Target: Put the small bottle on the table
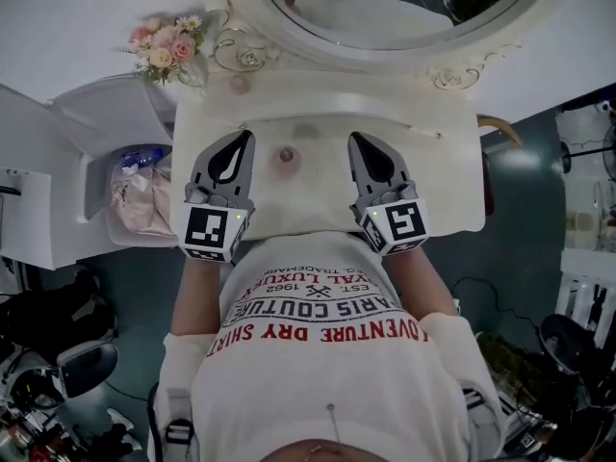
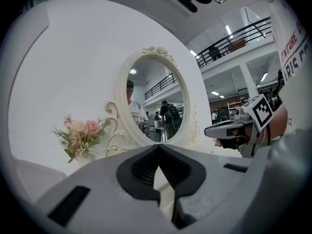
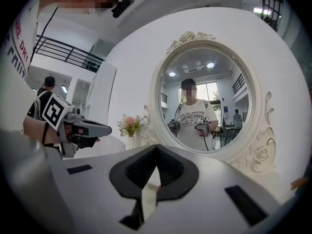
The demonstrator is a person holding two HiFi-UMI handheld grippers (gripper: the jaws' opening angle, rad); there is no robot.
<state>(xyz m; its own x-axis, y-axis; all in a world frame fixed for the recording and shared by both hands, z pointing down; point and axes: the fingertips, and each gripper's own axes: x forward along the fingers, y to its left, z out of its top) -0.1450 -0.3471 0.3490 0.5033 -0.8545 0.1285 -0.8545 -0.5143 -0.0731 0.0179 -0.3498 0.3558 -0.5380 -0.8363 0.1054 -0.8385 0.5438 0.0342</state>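
On the table (image 1: pixel 443 162): the bottle (image 1: pixel 285 157) sits on the white top between your two grippers, touching neither.
Left gripper (image 1: pixel 244 141): you hold it just left of the bottle, low over the top. Its jaws are pressed together with nothing between them.
Right gripper (image 1: pixel 356 141): you hold it a little farther off on the bottle's right. Its jaws are also closed and empty.
Mirror (image 1: pixel 385 37): oval, at the table's back edge.
Flowers (image 1: pixel 166 48): beside the mirror, at your left.
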